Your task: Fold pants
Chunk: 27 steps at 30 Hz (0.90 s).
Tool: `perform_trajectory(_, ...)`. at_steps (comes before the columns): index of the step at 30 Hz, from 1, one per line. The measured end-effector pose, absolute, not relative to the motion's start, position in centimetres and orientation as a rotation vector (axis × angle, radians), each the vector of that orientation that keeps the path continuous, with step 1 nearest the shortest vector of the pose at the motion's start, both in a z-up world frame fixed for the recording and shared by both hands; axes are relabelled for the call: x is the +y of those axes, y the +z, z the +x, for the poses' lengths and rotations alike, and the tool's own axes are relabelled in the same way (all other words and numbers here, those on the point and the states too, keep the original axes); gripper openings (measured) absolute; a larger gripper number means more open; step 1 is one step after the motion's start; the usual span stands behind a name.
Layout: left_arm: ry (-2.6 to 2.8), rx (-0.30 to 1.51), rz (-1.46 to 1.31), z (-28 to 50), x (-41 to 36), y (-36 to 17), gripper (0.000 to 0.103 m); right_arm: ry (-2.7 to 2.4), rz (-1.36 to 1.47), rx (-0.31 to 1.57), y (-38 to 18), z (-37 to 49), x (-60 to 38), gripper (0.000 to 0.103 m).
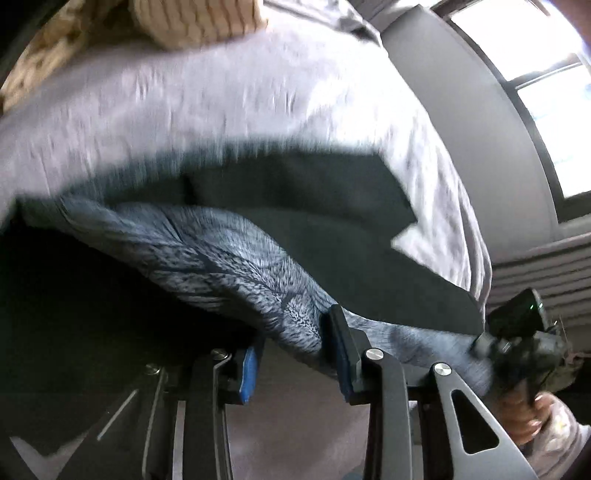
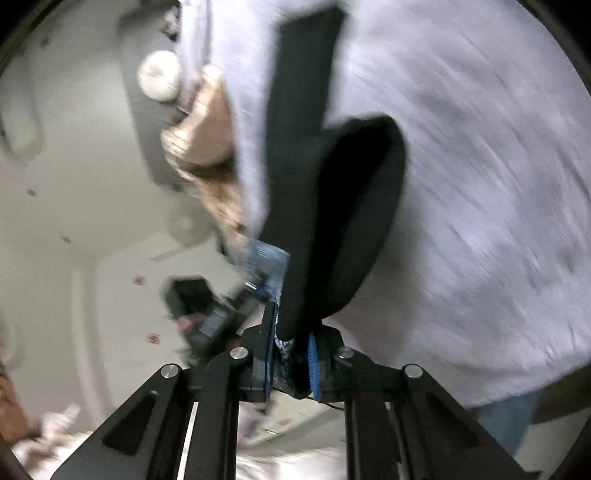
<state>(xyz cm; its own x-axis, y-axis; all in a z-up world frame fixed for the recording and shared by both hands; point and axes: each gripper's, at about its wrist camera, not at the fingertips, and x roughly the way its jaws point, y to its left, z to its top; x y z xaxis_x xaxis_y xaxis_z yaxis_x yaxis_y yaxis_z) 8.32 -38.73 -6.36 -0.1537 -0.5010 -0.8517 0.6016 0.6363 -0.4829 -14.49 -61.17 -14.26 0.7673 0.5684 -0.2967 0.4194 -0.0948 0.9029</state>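
Pants [image 1: 332,229] hang over the bed [image 1: 184,110], their edge pinched by both grippers: left [image 1: 295,362] and right [image 2: 291,354] each clamp fabric. Thin bites might slip if either hand pulls unevenly, spoiling the fold.

A: The bedsheet [image 1: 221,110] is smeared by motion blur in both wrist views; its weave can't be read.

B: The tan pillow [image 1: 199,22] is cut off by the top edge. The pants [image 2: 332,206] run out past the top in the right view.

A: The other gripper [image 2: 218,314] is a dark blur there.
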Motion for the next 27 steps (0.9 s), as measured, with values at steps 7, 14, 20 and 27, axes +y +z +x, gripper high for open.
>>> perform_trajectory(7,-0.874,1.322,0.121,13.9,-42.4,-5.2,0.077,0.115,1.806,0.609,-13.0,-6.2,-69.1,0.019)
perform_trajectory(14,-0.830,1.314,0.184,15.5,-43.5,-5.5,0.077,-0.116,1.582,0.829,-14.9,3.0,-74.6,0.089)
perform_trajectory(20,-0.728,1.293,0.231,15.6,-38.9,-6.0,0.077,-0.119,1.363,0.873,-12.8,2.8,-73.6,0.079)
perform_trajectory(27,-0.522,1.374,0.243,15.3,-32.1,-10.0,0.077,-0.049,1.331,1.004,-16.9,3.5,-67.7,0.064)
